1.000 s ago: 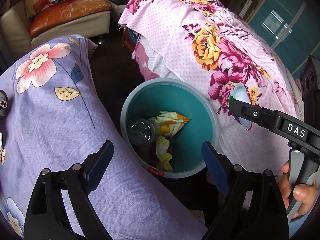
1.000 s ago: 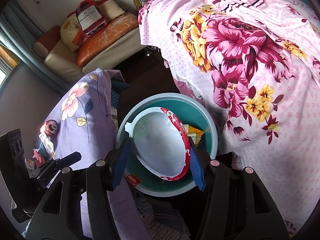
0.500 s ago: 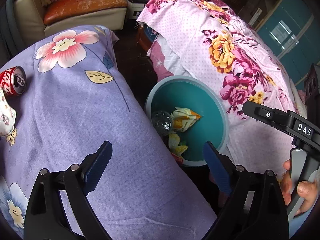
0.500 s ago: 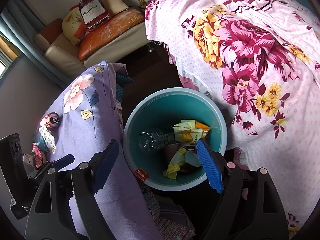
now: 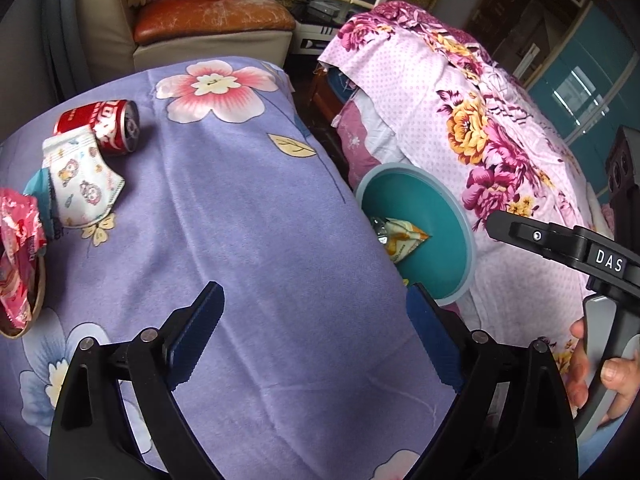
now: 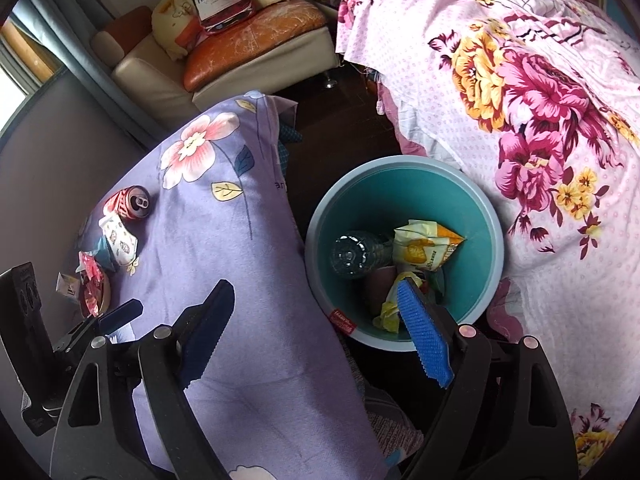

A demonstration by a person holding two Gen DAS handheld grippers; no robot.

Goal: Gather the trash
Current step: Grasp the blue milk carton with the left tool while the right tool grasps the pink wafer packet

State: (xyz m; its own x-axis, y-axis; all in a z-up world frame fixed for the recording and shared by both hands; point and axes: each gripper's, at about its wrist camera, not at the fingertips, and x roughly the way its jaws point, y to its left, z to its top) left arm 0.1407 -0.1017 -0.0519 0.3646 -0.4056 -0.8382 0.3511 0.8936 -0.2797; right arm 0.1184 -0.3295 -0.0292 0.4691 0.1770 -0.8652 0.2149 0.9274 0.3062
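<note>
A teal bin (image 6: 474, 216) stands on the floor between the table and the bed, with a clear bottle (image 6: 356, 254) and a yellow snack bag (image 6: 428, 246) inside. My right gripper (image 6: 314, 292) hangs over the bin's near left rim and the table edge; its jaws are opening with nothing between them. My left gripper (image 5: 314, 296) is open and empty above the purple flowered tablecloth (image 5: 260, 220). At the table's far left lie a red can (image 5: 104, 126), a white printed wrapper (image 5: 82, 176) and a pink wrapper (image 5: 18, 248). The bin (image 5: 400, 168) shows to the right.
A bed with a pink flowered sheet (image 6: 520, 80) borders the bin on the right. A sofa with an orange cushion (image 6: 256, 36) stands at the back. A hand (image 5: 600, 376) grips the right gripper's handle at the lower right of the left wrist view.
The white bowl with a red rim that my right gripper held has left it, and the jaws have spread. Both grippers moved left, from over the bin toward the table; can and wrappers came into view.
</note>
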